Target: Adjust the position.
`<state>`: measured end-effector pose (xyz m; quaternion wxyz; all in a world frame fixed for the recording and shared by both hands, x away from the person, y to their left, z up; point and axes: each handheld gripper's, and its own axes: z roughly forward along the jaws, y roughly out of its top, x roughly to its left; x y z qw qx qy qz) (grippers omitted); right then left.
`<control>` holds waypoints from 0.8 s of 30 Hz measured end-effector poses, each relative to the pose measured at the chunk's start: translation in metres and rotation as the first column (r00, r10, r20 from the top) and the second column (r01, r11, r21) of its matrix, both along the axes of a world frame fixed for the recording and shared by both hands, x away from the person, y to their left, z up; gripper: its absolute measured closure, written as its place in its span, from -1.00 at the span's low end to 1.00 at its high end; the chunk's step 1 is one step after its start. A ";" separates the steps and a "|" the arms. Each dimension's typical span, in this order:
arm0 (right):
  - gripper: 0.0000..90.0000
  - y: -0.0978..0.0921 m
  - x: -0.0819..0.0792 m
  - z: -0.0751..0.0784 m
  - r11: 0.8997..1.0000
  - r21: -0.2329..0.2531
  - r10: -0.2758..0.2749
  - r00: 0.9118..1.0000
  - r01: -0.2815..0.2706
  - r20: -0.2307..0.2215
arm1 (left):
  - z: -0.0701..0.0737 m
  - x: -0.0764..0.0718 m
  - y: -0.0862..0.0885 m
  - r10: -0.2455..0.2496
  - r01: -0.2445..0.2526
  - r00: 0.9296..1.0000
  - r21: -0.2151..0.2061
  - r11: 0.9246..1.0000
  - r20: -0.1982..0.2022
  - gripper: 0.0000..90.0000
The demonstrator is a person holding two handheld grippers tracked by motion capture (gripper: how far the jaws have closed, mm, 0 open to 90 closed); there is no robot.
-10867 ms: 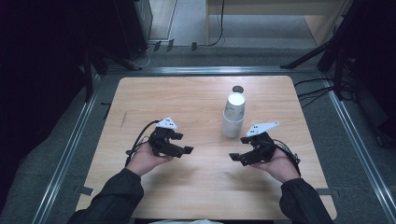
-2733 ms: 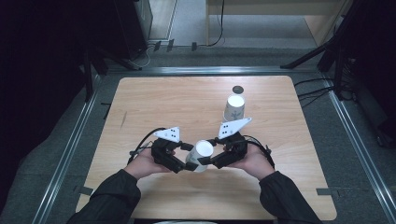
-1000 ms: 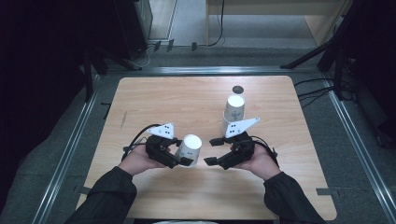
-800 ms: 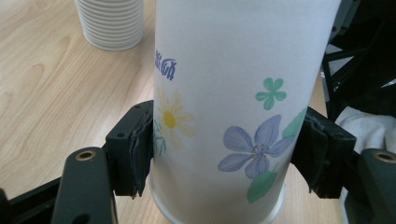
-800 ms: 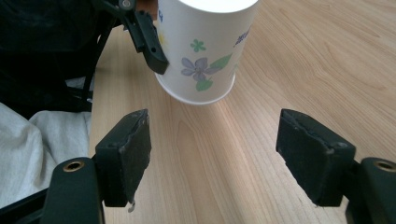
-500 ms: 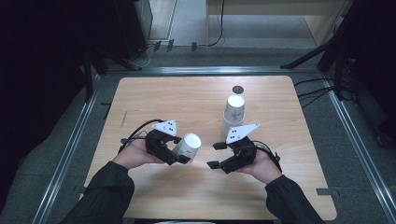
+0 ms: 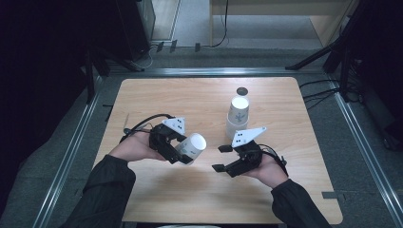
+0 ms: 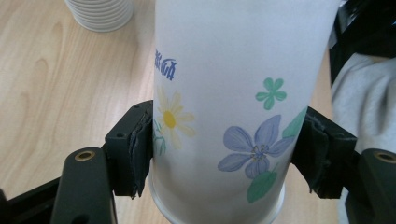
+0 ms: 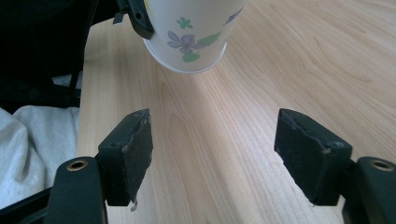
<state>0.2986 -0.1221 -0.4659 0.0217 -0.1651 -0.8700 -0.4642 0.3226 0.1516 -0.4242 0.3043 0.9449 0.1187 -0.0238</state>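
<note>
My left claw (image 7: 179, 153) is clamped on the flowery cup (image 7: 191, 147), lifted away from the cup stack (image 7: 236, 116). My right claw (image 7: 224, 159) just let go, jaws apart. The cup is free to set down.

Wooden table (image 7: 190, 102), stack of paper cups (image 7: 237, 116), small dark disc (image 7: 242, 90), grey floor (image 7: 190, 19)

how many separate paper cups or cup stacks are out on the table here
2: one flowered paper cup held in the left gripper, one cup stack standing upside down at the far right; the stack's own number cannot be told.
</note>
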 end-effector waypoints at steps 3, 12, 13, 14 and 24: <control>-0.38 0.000 0.001 0.000 1.000 0.006 0.002 1.000 -0.002 0.000 | -0.005 0.001 0.000 0.002 -0.002 1.000 0.030 1.000 0.004 -0.35; -0.40 0.007 0.001 0.000 1.000 0.028 0.007 1.000 -0.007 0.009 | -0.016 -0.006 -0.004 -0.025 0.024 1.000 0.152 0.988 0.009 -0.35; -0.41 0.008 0.000 0.000 0.999 0.031 0.014 1.000 -0.014 0.009 | -0.017 -0.007 -0.005 -0.025 0.023 1.000 0.154 0.988 0.008 -0.35; -0.41 0.009 0.000 0.000 0.999 0.032 0.015 1.000 -0.016 0.007 | -0.016 -0.008 -0.007 -0.028 0.027 1.000 0.159 0.987 0.005 -0.35; -0.43 0.019 -0.003 -0.001 0.998 0.044 0.052 0.999 -0.052 0.009 | -0.012 -0.022 -0.024 -0.096 0.088 0.995 0.234 0.968 0.022 -0.35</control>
